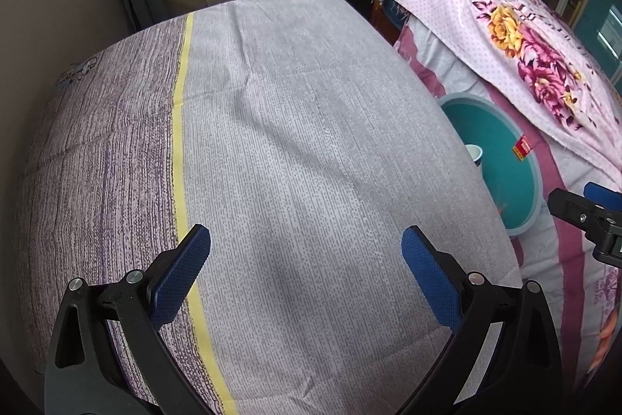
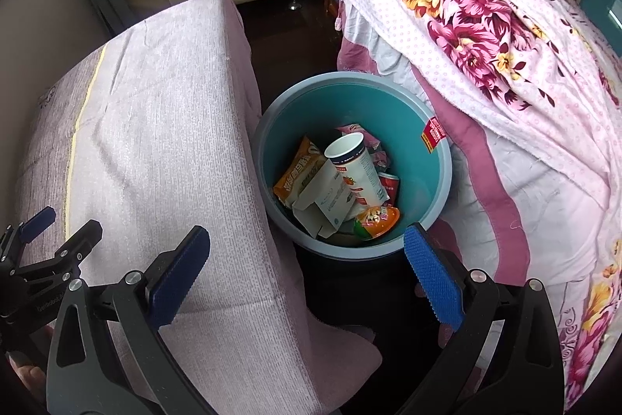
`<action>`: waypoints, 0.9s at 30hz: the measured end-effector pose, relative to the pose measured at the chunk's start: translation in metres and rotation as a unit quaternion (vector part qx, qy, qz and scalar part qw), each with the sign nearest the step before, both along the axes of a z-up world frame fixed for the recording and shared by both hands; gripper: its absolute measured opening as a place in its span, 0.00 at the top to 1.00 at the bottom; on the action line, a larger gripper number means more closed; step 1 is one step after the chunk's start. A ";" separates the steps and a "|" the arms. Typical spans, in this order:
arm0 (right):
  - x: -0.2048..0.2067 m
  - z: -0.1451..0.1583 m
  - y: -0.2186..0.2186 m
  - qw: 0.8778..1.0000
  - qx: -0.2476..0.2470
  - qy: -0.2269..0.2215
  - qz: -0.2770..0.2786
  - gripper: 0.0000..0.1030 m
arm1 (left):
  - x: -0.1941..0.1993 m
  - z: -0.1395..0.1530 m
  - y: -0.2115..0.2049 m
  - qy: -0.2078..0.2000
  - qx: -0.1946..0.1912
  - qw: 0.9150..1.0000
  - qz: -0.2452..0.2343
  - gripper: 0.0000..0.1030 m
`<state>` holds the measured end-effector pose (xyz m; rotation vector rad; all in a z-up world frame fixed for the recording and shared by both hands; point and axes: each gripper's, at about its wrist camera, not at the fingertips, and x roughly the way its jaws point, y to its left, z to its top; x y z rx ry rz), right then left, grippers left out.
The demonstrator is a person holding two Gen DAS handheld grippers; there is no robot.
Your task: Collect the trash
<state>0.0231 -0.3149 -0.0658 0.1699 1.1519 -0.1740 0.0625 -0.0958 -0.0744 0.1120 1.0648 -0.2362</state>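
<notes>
Both tools are spread wide with nothing in them: the left tool hangs over the purple-grey bed, the right tool just above the teal bin. Trash sits inside the bin: a paper cup, snack wrapper, flattened carton. The bin stands between the bed and a floral quilt.

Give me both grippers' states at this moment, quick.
Left gripper: open, holding nothing, over the covered table.
Right gripper: open, holding nothing, near the trash bin.
</notes>
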 end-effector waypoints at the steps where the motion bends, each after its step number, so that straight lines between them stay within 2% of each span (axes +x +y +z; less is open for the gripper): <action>1: -0.001 0.002 0.000 1.000 -0.001 -0.002 0.000 0.07 | -0.001 0.001 0.000 -0.001 0.000 1.000 0.000 0.04; 27: -0.023 0.038 0.013 0.999 -0.023 -0.040 0.005 0.07 | -0.020 0.028 0.009 -0.024 -0.014 1.000 0.010 0.04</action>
